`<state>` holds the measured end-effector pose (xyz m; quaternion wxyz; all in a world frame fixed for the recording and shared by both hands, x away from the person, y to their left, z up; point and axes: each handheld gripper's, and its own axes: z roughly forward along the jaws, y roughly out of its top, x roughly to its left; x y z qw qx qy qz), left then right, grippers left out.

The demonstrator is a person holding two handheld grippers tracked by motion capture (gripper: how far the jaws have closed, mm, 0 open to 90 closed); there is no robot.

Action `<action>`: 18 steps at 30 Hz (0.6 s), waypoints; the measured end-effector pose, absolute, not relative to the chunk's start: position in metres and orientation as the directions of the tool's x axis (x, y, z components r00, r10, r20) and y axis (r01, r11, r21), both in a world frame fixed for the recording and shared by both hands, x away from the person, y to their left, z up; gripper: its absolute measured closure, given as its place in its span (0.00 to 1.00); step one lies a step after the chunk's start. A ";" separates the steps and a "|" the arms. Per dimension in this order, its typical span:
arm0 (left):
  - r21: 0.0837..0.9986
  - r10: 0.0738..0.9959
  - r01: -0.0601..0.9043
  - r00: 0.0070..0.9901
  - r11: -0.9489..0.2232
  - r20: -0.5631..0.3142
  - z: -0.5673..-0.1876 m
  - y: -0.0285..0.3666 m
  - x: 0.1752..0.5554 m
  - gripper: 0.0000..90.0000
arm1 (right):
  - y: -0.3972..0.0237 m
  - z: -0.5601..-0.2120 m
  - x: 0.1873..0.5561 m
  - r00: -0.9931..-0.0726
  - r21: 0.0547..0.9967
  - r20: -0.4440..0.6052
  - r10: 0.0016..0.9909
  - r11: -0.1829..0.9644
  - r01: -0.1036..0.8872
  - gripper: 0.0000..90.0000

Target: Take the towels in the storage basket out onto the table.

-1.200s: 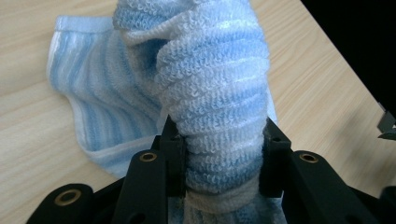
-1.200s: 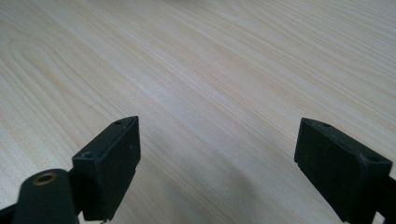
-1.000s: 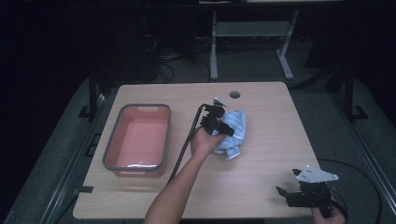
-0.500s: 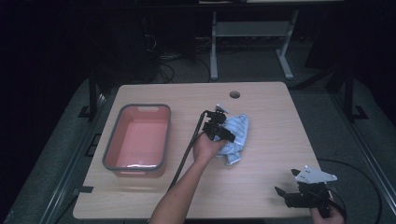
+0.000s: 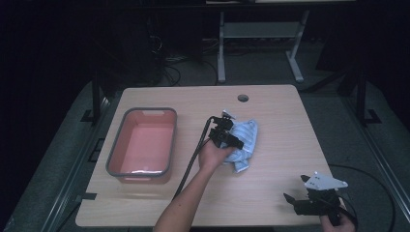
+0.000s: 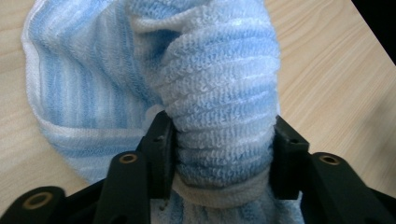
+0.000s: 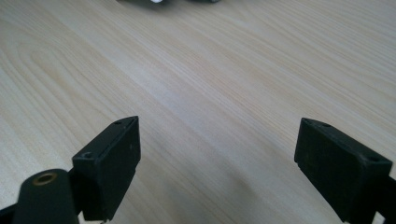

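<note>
A: Start at the left. Your pink rectangular plastic tub with the grey rim hasn't moved on the pale wooden surface; it sits empty, well apart from the cloth.

B: And my left gripper?

A: Over the last second you've carried it a little to the right and in over the blue-and-white striped terry towel. Its fingers are now clamped on a bunched fold of it. The rest lies crumpled near the surface's middle.

B: So I've got it?

A: It looks like a firm pinch, so I'd judge a lift is possible, perhaps toward the tub.

B: The right gripper?

A: Unchanged near the front right corner, fingers wide apart over bare wood, holding nothing.
</note>
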<state>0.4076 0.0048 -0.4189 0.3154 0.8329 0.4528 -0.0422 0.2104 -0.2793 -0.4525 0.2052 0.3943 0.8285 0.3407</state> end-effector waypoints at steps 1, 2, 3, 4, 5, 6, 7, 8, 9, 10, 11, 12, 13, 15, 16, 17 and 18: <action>0.491 0.724 0.779 0.588 -0.389 -0.360 -0.419 0.005 0.407 0.53 | -0.280 -0.453 0.211 -0.609 0.723 -0.081 0.789 0.467 0.508 0.15; 0.491 0.722 0.779 0.589 -0.389 -0.363 -0.419 0.006 0.406 0.52 | -0.279 -0.453 0.211 -0.608 0.724 -0.078 0.790 0.464 0.510 0.15; 0.493 0.724 0.779 0.588 -0.387 -0.360 -0.419 0.006 0.405 0.51 | -0.279 -0.453 0.211 -0.608 0.724 -0.079 0.790 0.465 0.510 0.15; 0.496 0.724 0.780 0.586 -0.382 -0.363 -0.419 0.006 0.404 0.49 | -0.278 -0.453 0.210 -0.607 0.722 -0.077 0.791 0.464 0.513 0.15; 0.500 0.722 0.780 0.585 -0.376 -0.369 -0.420 0.006 0.403 0.49 | -0.279 -0.453 0.211 -0.607 0.721 -0.080 0.790 0.467 0.512 0.15; 0.499 0.721 0.783 0.582 -0.371 -0.376 -0.420 0.007 0.402 0.48 | -0.279 -0.453 0.211 -0.607 0.720 -0.083 0.790 0.469 0.512 0.15; 0.504 0.721 0.784 0.579 -0.363 -0.381 -0.420 0.007 0.401 0.46 | -0.279 -0.453 0.211 -0.604 0.721 -0.080 0.793 0.464 0.514 0.15; 0.506 0.719 0.782 0.581 -0.364 -0.381 -0.419 0.008 0.400 0.44 | -0.280 -0.454 0.211 -0.603 0.723 -0.085 0.793 0.465 0.510 0.15; 0.510 0.719 0.780 0.582 -0.362 -0.380 -0.419 0.008 0.399 0.43 | -0.280 -0.453 0.211 -0.603 0.723 -0.080 0.794 0.462 0.514 0.15; 0.512 0.717 0.779 0.584 -0.362 -0.380 -0.418 0.009 0.399 0.42 | -0.280 -0.453 0.211 -0.605 0.724 -0.083 0.792 0.464 0.510 0.15; 0.518 0.718 0.779 0.581 -0.353 -0.385 -0.418 0.010 0.398 0.41 | -0.280 -0.453 0.211 -0.605 0.724 -0.086 0.792 0.467 0.508 0.15; 0.520 0.714 0.778 0.583 -0.353 -0.387 -0.417 0.011 0.397 0.40 | -0.279 -0.453 0.211 -0.605 0.725 -0.086 0.792 0.466 0.507 0.15; 0.526 0.711 0.778 0.581 -0.342 -0.396 -0.417 0.013 0.395 0.40 | -0.279 -0.453 0.211 -0.604 0.724 -0.083 0.793 0.464 0.510 0.15; 0.537 0.706 0.775 0.583 -0.333 -0.403 -0.415 0.016 0.392 0.38 | -0.277 -0.453 0.211 -0.607 0.723 -0.090 0.790 0.471 0.506 0.15; 0.540 0.703 0.773 0.584 -0.331 -0.406 -0.415 0.018 0.391 0.37 | -0.277 -0.453 0.211 -0.609 0.721 -0.095 0.788 0.476 0.503 0.15; 0.546 0.703 0.772 0.584 -0.326 -0.406 -0.414 0.020 0.390 0.37 | -0.276 -0.452 0.211 -0.609 0.722 -0.094 0.788 0.475 0.503 0.15; 0.551 0.704 0.772 0.580 -0.316 -0.410 -0.413 0.022 0.389 0.37 | -0.275 -0.452 0.211 -0.609 0.722 -0.094 0.788 0.475 0.504 0.15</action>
